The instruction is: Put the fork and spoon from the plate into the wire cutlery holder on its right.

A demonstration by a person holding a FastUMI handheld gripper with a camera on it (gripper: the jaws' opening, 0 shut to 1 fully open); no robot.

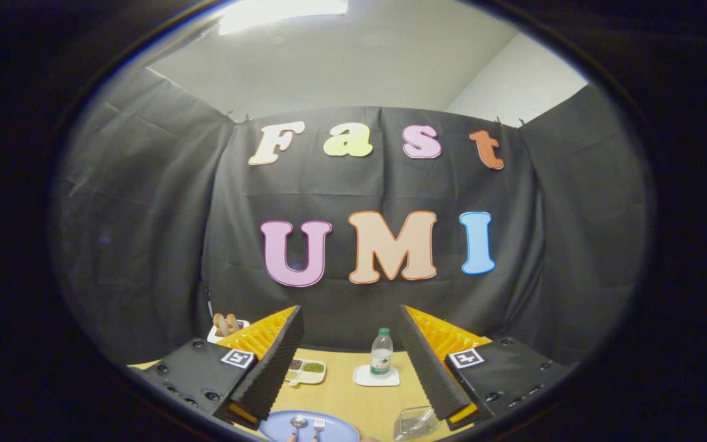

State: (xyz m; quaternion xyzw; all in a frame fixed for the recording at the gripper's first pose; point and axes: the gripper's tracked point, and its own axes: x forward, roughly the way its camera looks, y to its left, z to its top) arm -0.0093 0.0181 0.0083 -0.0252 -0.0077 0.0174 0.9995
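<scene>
The gripper [350, 362] hangs above the table [353, 399], with its two fingers [267, 368] spread wide apart and nothing between them. They touch no object.

Nearest, low between the fingers, is the plate [335, 430] — a round blue one, cut by the lower edge of the view. On it lie the spoon [297, 423] and the fork [318, 426], side by side and close together, the spoon on the left. Both have their heads pointing away toward the wall, and their handles go out of view. Just to the right of the plate, near the base of the right finger, stands the holder [416, 422]; its wires look pale and thin, and I cannot tell if anything is inside.

Further on the wooden table, between the finger tips, a small bottle [381, 352] with a green cap stands upright on a white coaster [376, 376]. To the left of it, partly hidden behind the left finger, lies a white tray [305, 371] with compartments — one holds something green, the others are too small to tell. Further left, beyond the left finger, a white dish [227, 328] holds some brown pieces.

Behind all stands the black cloth wall [145, 245], and above it a white ceiling with a bright light [283, 12].
</scene>
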